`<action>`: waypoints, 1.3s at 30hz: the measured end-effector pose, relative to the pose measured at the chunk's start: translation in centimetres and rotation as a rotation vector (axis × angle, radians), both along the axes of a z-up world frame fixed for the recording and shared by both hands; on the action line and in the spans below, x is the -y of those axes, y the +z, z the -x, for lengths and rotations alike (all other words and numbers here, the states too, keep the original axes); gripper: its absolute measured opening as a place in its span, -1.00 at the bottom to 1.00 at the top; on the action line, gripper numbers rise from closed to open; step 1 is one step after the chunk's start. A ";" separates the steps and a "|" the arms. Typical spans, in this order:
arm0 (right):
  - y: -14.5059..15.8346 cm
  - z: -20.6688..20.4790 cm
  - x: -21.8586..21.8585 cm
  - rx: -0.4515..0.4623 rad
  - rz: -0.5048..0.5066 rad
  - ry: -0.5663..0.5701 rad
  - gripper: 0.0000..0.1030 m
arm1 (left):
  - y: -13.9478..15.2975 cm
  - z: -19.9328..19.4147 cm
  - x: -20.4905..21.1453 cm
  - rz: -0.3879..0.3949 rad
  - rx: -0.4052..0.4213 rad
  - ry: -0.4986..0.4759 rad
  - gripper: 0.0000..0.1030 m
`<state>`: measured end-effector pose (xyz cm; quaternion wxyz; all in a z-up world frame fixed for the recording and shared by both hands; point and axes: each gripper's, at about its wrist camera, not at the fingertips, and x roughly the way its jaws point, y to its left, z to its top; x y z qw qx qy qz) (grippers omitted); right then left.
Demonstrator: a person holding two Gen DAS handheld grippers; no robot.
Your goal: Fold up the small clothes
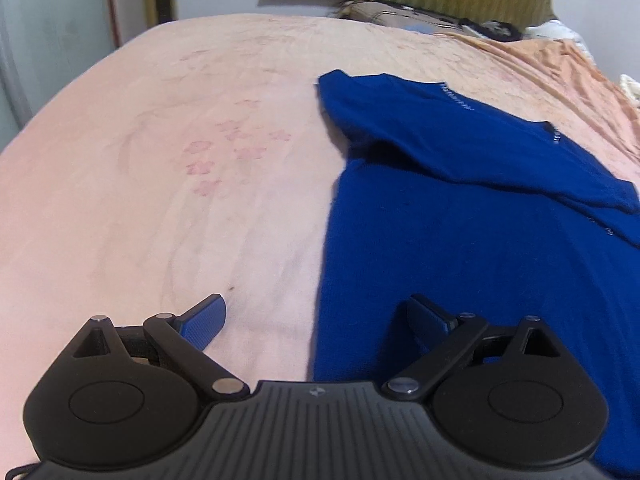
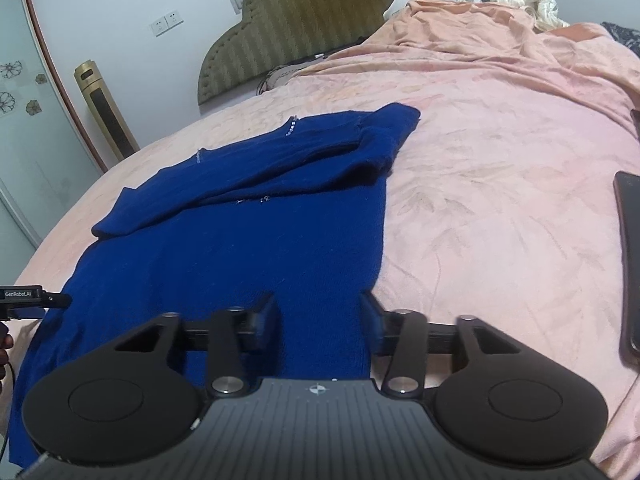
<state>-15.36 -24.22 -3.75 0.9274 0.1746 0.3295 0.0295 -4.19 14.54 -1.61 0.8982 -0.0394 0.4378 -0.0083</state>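
Note:
A dark blue sweater [image 1: 480, 216] lies flat on the pink bedspread [image 1: 160, 160], with both sleeves folded across its chest. My left gripper [image 1: 320, 320] is open wide and straddles the sweater's left bottom edge, one finger over the bedspread, the other over the blue fabric. My right gripper [image 2: 320, 312] is open over the sweater [image 2: 240, 220] at its bottom right part, near its right edge. The left gripper's body [image 2: 28, 300] shows at the left edge of the right wrist view, by the sweater's other side.
An olive padded headboard [image 2: 320, 20] stands at the bed's far end. Rumpled orange and white bedding [image 2: 500, 20] is piled at the far right. A dark flat device [image 2: 632, 256] lies at the right edge. A gold tower fan [image 2: 104, 108] stands by the wall.

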 end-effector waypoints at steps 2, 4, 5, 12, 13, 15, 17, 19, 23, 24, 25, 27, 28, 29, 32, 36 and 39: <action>-0.1 -0.1 0.1 -0.002 -0.011 0.003 -0.49 | 0.2 0.0 0.1 0.007 0.015 -0.029 0.48; -0.2 -0.2 0.3 -0.005 -0.037 0.012 -0.69 | 0.4 -0.1 0.5 0.006 0.022 -0.062 0.04; -0.3 -0.3 0.4 -0.006 -0.056 0.018 -0.73 | 0.4 -0.2 0.6 0.013 0.022 -0.078 -0.26; 0.0 -0.6 0.2 0.025 -0.113 0.029 -0.82 | 1.0 -0.3 2.0 0.054 0.031 -0.156 -0.91; 0.2 -0.7 0.3 0.032 -0.108 0.025 -0.82 | 1.4 -0.3 2.1 0.062 0.046 -0.162 -0.91; 0.9 -0.9 0.4 0.047 -0.099 0.021 -0.83 | 2.4 -0.7 2.3 0.070 0.088 -0.167 -0.91; 1.7 -1.4 0.6 0.062 -0.083 0.018 -0.83 | 3.4 -1.5 2.6 0.061 0.123 -0.164 -0.91; 2.5 -2.3 0.8 0.076 -0.060 0.018 -0.83 | 4.3 -2.6 2.7 0.054 0.146 -0.162 -0.91; 3.6 -4.4 1.5 0.106 -0.037 0.004 -0.84 | 4.8 -4.8 3.7 -0.002 0.191 -0.154 -0.91; 3.8 -5.1 1.7 0.112 -0.038 -0.003 -0.84 | 4.6 -5.4 3.9 -0.026 0.195 -0.142 -0.91; 3.9 -5.7 1.9 0.115 -0.043 -0.011 -0.84 | 4.3 -6.0 4.0 -0.040 0.194 -0.130 -0.91; 3.9 -7.1 2.4 0.113 -0.033 -0.034 -0.84 | 3.6 -7.2 4.2 -0.061 0.183 -0.108 -0.91; 3.8 -7.9 2.6 0.109 -0.016 -0.043 -0.84 | 3.2 -7.6 4.2 -0.067 0.176 -0.098 -0.91; 3.7 -8.6 2.6 0.104 0.001 -0.051 -0.84 | 2.7 -8.1 4.1 -0.070 0.165 -0.095 -0.91; 2.8 -10.4 2.7 0.077 0.025 -0.059 -0.83 | 1.7 -8.7 4.3 -0.089 0.136 -0.098 -0.84; 1.8 -11.1 2.8 0.037 0.017 -0.084 -0.64 | 1.7 -8.0 3.7 -0.085 0.122 -0.084 -0.61; 2.0 -9.5 2.9 0.046 0.015 -0.106 -0.53 | 2.1 -7.1 2.7 -0.088 0.112 -0.045 0.32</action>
